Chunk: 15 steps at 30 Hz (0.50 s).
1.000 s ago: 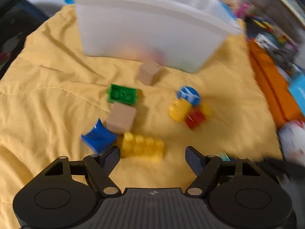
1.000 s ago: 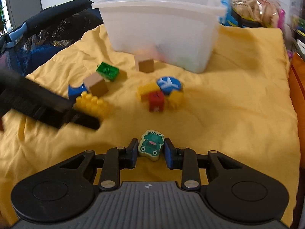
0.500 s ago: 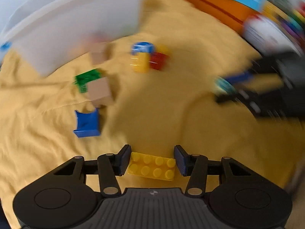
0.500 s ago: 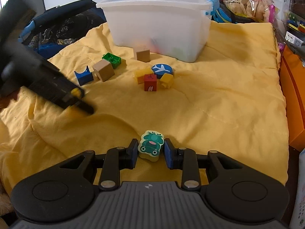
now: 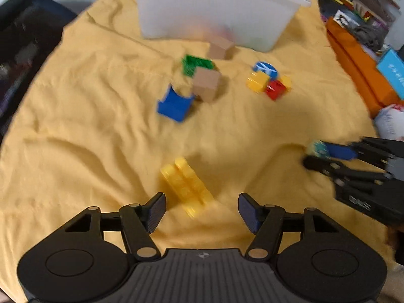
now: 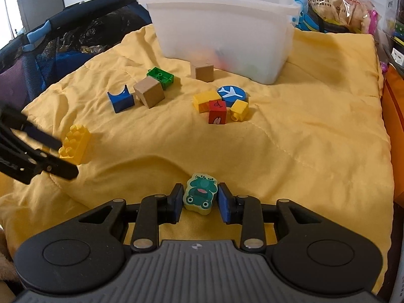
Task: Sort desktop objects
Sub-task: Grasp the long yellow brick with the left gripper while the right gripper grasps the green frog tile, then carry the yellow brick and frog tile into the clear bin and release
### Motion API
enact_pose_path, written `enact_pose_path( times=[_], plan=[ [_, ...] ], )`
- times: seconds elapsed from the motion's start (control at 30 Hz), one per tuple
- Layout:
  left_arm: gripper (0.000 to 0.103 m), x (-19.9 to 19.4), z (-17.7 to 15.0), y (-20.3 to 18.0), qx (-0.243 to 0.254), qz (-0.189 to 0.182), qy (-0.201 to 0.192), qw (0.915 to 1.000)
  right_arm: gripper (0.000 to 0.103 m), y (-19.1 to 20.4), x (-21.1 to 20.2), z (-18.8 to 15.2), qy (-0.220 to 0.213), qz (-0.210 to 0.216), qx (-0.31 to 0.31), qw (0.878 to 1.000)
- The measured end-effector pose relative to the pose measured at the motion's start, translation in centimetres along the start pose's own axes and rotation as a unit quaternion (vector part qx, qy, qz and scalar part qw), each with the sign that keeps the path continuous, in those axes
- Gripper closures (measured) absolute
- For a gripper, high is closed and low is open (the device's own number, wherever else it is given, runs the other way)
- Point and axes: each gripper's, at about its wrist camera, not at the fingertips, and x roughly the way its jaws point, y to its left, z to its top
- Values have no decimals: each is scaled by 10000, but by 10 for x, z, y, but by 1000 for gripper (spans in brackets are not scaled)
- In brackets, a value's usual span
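A yellow studded brick (image 5: pixel 186 184) lies tilted on the yellow quilt (image 5: pixel 88 126), just ahead of my left gripper (image 5: pixel 202 202). The jaws are opening and the pads do not touch it. The right wrist view shows the same brick (image 6: pixel 74 147) by the left gripper (image 6: pixel 68 159) at the left edge. My right gripper (image 6: pixel 200 200) is shut on a green frog block (image 6: pixel 200 193) low over the quilt. A white bin (image 6: pixel 222 32) stands at the back.
Between me and the bin lie a blue arch block (image 6: pixel 120 99), two wooden cubes (image 6: pixel 149 92), a green brick (image 6: pixel 160 75), a blue airplane disc (image 6: pixel 231 94) and yellow and red blocks (image 6: pixel 217 112). Orange boxes (image 5: pixel 358 70) flank the right, a dark mesh cot (image 6: pixel 63 40) the left.
Half a second ago the left jaws were shut on the yellow brick. Now they stand wider and the brick lies loose on the quilt. The right gripper still holds the frog block in place.
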Motion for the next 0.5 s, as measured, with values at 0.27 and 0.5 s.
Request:
enact_pose_path(
  times=[0.27,0.5],
  plan=[
    [75,10,17,-3,1053,-490,-5,9932,69,7,-4,1,5,-112,33,9999],
    [69,8,4,-2,1075,-406,-171,9932,69,15,-4,-2,126,-322,145,9993]
  ],
)
